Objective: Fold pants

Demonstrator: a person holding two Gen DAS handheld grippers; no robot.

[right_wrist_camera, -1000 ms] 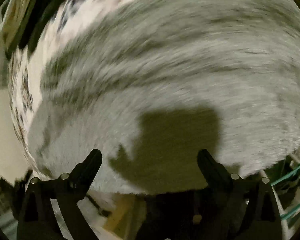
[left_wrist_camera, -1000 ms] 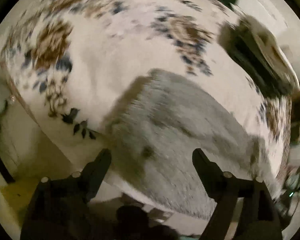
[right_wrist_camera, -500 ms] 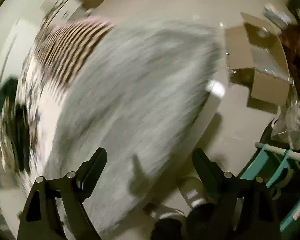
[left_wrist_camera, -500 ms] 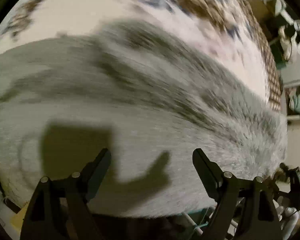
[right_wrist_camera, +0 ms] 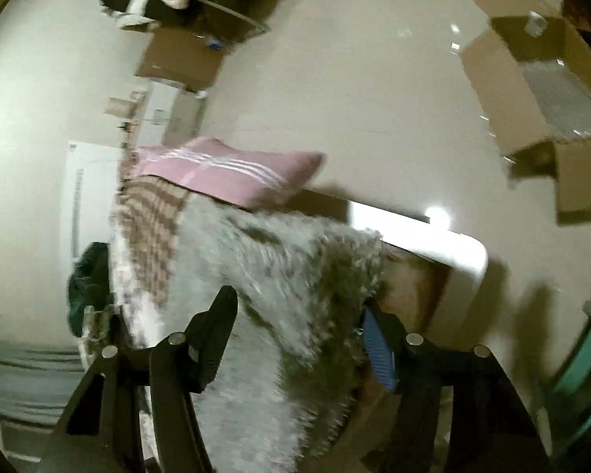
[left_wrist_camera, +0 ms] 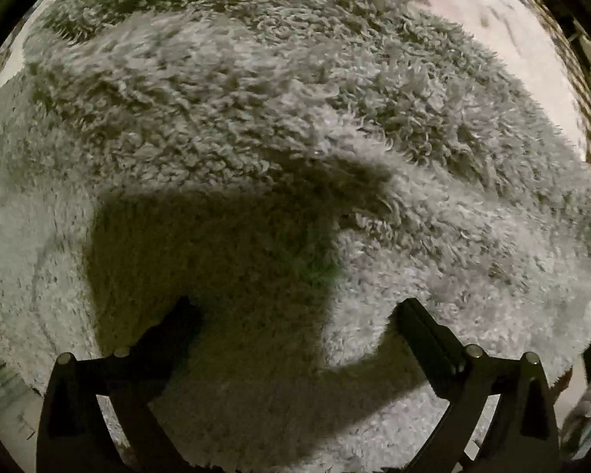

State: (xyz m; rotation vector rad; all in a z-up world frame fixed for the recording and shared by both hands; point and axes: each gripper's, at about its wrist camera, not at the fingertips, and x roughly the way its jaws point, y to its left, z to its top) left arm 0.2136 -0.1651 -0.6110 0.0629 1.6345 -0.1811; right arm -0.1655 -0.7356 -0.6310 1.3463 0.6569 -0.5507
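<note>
Filling the left wrist view, the fluffy grey fleece pants [left_wrist_camera: 295, 138] are spread beneath the left gripper [left_wrist_camera: 295, 315], whose jaws are held wide. Rightward, the right gripper [right_wrist_camera: 299, 331] is likewise spread wide around the fleece, near a pink striped pillow [right_wrist_camera: 232, 173].

One grey fleece pants [right_wrist_camera: 256, 276] and one pink striped pillow [right_wrist_camera: 224, 169]. Two cardboard boxes: far left [right_wrist_camera: 179, 59], far right [right_wrist_camera: 539, 90]. One pair of tongs per view [left_wrist_camera: 295, 315] [right_wrist_camera: 299, 315].
</note>
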